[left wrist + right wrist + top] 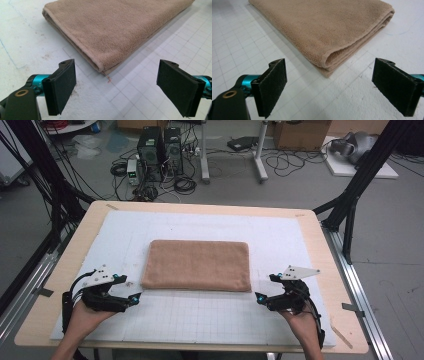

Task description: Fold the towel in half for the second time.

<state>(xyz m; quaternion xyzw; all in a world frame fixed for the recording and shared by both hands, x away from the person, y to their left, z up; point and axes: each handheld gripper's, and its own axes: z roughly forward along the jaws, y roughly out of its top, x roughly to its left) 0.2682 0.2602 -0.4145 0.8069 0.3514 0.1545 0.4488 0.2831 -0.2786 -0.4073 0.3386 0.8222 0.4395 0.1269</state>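
High view overhead; gripper views near, sharing towel (196, 265)

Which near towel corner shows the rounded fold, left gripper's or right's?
The right gripper's corner of the towel: layers wrap in a rounded fold. The left gripper's corner shows stacked hemmed edges.

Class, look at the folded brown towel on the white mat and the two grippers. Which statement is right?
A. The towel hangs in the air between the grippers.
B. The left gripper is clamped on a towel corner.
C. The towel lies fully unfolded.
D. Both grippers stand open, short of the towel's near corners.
D: the left gripper and right gripper have wide-apart jaws with bare white mat between them, while the towel lies folded and untouched ahead.
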